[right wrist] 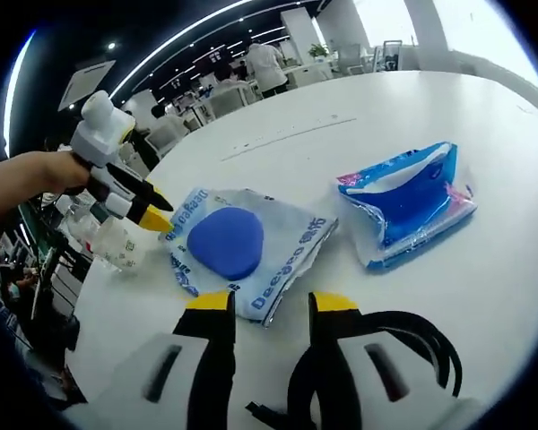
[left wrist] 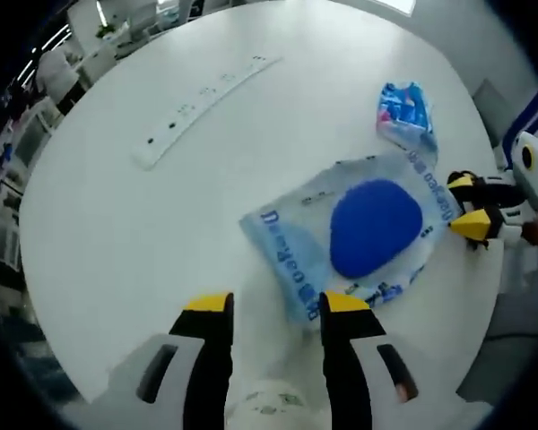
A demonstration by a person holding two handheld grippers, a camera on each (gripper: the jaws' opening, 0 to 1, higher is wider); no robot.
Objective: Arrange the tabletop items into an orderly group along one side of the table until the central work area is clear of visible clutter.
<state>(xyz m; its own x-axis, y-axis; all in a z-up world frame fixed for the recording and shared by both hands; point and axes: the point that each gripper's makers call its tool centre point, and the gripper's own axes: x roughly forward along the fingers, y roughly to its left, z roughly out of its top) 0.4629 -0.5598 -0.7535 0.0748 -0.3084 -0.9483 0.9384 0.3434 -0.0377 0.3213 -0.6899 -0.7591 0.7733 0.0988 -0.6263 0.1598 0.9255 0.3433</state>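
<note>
1. The desk (left wrist: 117, 233) is white and round. In the left gripper view its curved rim runs down the left side and along the bottom, with a broad bare stretch between the rim and the items.
2. A clear plastic bag (left wrist: 300, 255) with blue lettering lies flat near the middle of the desk, holding a blue oval pad (left wrist: 375, 227). One corner of the bag lies just ahead of the left gripper (left wrist: 276, 305).
3. The left gripper's jaws are spread wide with nothing between them. A white crumpled object sits low between the jaw bases; what it is cannot be told.
4. The right gripper (right wrist: 267, 303) also has wide jaws, nothing held. The near edge of the bag (right wrist: 278, 260) lies just ahead of them, with the pad (right wrist: 225, 241) beyond.
5. A blue tissue pack (right wrist: 411, 204) lies apart from the bag, with bare desk around it. In the left gripper view, the pack (left wrist: 405, 112) lies just beyond the bag.
6. The left gripper view shows a long white power strip (left wrist: 202, 98) far across the desk, well apart from the bag.
7. The right gripper view shows a coiled black cable (right wrist: 377, 367) beside the right jaw, and a crumpled clear bottle (right wrist: 117, 242) by the desk edge under the left gripper (right wrist: 152, 210).
</note>
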